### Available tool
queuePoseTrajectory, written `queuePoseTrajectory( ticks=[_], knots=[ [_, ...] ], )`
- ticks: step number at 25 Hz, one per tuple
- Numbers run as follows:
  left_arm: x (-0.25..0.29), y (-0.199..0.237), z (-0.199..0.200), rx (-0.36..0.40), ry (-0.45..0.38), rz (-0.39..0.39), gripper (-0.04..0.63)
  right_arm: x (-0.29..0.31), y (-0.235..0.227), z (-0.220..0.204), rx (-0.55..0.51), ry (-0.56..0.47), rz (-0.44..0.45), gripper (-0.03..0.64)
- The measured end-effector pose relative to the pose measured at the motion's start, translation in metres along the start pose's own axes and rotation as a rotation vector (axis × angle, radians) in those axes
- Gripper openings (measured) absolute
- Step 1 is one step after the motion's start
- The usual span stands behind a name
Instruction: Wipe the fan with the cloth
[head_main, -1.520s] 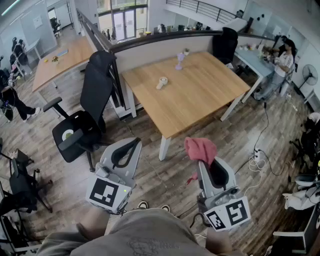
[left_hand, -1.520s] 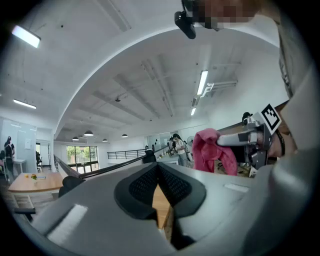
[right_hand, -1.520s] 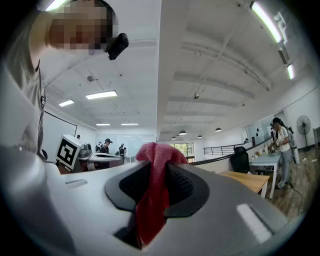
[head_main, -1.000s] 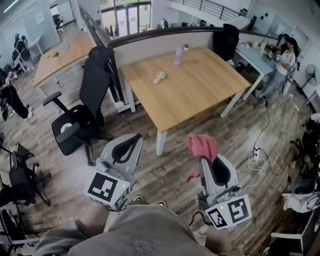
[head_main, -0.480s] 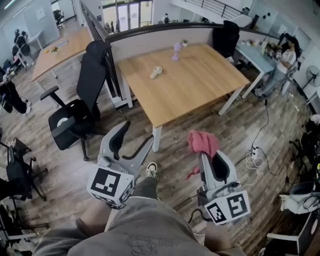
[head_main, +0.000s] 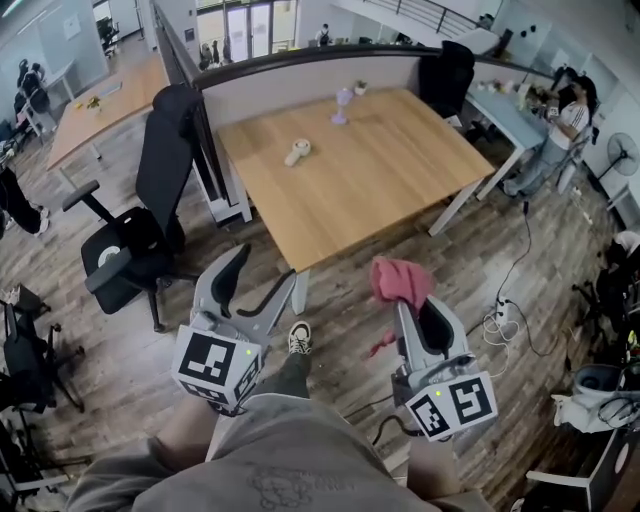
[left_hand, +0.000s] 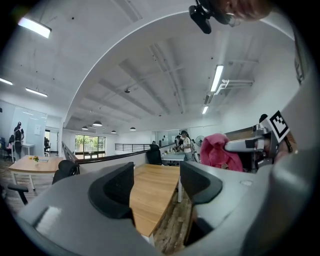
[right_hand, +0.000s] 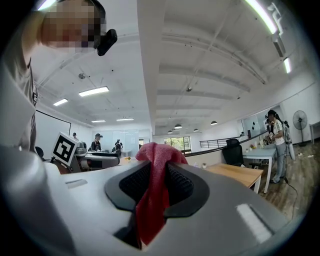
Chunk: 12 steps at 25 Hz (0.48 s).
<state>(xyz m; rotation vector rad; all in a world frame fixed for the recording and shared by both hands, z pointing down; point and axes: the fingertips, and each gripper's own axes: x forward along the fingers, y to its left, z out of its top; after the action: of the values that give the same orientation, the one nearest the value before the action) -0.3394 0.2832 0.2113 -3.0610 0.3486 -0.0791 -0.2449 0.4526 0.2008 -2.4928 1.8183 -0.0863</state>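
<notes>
While no wiping has begun, the holdings stand as follows.

Left claw: jaws spread wide, having just been opening, with nothing between them.

Right claw: pressed together on the cloth, a pink-red bunch that bulges above the jaws and trails below them.

Fan: small and purple as far as I can make out, upright near the far edge of the tabletop, well apart from both claws.

Cream object: lying toward the tabletop's left edge, nearer than the fan. What it is I cannot tell.

Position: both claws hang over the wooden floor, short of the tabletop's near corner, with the person's shoe between them.

Progress, by my judgement: the cloth is in hand and that part is done. Reaching the tabletop, perhaps steadying the fan with the free claw, and rubbing it over — all of that is left.
</notes>
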Motion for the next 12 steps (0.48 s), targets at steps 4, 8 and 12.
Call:
queuePoseTrajectory(
  ticks=[4,8,12],
  knots=[
    [0.042,0.021,-0.002,0.001,0.013,0.003,0.29,0.038,-0.025,0.003,-0.008,0.021,0.003,0.094],
    [0.091,0.045,-0.004,0.002,0.04,-0.004,0.29,0.081,-0.054,0.005,0.0,0.045,-0.004,0.095],
    [0.144,0.076,-0.011,0.009,0.074,-0.005,0.29,0.134,-0.086,0.006,0.008,0.074,-0.013,0.095]
  ],
)
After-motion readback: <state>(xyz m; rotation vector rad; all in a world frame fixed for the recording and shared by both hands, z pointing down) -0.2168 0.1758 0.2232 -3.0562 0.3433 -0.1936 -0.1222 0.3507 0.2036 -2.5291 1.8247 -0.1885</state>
